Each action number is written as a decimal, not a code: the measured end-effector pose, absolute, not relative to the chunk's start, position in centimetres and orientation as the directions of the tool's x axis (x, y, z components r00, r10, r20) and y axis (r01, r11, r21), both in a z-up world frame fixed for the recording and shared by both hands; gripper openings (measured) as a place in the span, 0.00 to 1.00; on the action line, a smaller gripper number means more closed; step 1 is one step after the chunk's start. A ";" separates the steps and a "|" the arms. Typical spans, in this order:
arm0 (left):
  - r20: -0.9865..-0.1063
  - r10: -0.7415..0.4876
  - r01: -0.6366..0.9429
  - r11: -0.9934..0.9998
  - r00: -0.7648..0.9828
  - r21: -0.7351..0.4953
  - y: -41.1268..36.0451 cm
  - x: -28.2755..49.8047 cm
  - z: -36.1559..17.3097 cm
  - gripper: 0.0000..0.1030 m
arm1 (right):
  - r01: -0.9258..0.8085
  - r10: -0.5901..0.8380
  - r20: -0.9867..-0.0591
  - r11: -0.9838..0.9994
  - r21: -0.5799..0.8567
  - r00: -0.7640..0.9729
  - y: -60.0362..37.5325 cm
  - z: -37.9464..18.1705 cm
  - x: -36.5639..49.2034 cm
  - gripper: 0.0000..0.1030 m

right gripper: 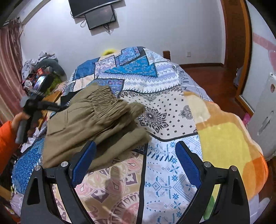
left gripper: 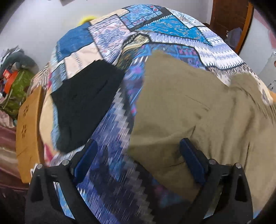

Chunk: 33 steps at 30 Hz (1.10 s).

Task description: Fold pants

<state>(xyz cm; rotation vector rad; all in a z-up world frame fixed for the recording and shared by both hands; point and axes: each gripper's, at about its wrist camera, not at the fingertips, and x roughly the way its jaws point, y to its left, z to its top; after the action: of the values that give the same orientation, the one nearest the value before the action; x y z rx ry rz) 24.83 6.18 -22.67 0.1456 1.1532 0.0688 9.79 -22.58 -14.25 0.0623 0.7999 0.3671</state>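
The khaki pants (right gripper: 93, 124) lie bunched in a loosely folded heap on the patchwork bedspread (right gripper: 155, 82), toward the left side of the bed in the right wrist view, their gathered elastic waistband on the far side of the heap. In the left wrist view the same pants (left gripper: 189, 106) fill the right half of the frame, blurred by motion.

The right gripper (right gripper: 136, 151) hangs over the near part of the bedspread with its blue-padded fingers spread wide and nothing between them; its left pad sits just in front of the near edge of the pants. The left gripper (left gripper: 138, 149) is also spread wide, empty, its right finger over the khaki cloth and its left finger over bare bedspread. From the right wrist view that left tool (right gripper: 34, 105) shows at the far left, held in a hand with an orange sleeve (right gripper: 6, 137).

A black garment (left gripper: 86, 103) lies on the bedspread left of the pants, apart from them. A yellow and orange blanket (right gripper: 229, 137) covers the right side of the bed. A wooden bed board (left gripper: 29, 129) edges the left side, with a clutter of clothes (right gripper: 43, 69) piled beyond it. A dark screen (right gripper: 100, 15) hangs on the far wall.
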 end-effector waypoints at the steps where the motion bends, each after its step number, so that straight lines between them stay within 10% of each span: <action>1: -0.906 0.118 0.016 0.991 0.405 0.136 6.6 23.7 -22.5 0.95 | -0.303 0.345 -0.686 0.935 0.187 0.641 -22.5 -14.1 9.8 0.89; 10: -0.916 -0.005 -0.066 0.997 0.402 -0.035 9.1 16.6 -22.5 0.95 | -0.385 0.434 -0.643 0.895 0.226 0.631 -20.4 -13.2 10.9 0.83; 16: -0.912 0.016 -0.104 0.994 0.409 -0.029 10.7 15.3 -22.6 0.95 | -0.428 0.460 -0.714 0.870 0.244 0.528 -18.4 -16.4 12.9 0.46; 33: -0.852 0.139 -0.181 0.982 0.505 0.053 12.7 14.4 -18.5 0.87 | -0.402 0.407 -0.692 0.898 0.181 0.596 -20.1 -14.5 13.0 0.45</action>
<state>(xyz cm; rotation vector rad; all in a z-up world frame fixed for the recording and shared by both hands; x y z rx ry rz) 14.38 12.72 -18.54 -0.0449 1.0239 0.1929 13.05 -20.13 -14.51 0.0066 0.8056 0.4691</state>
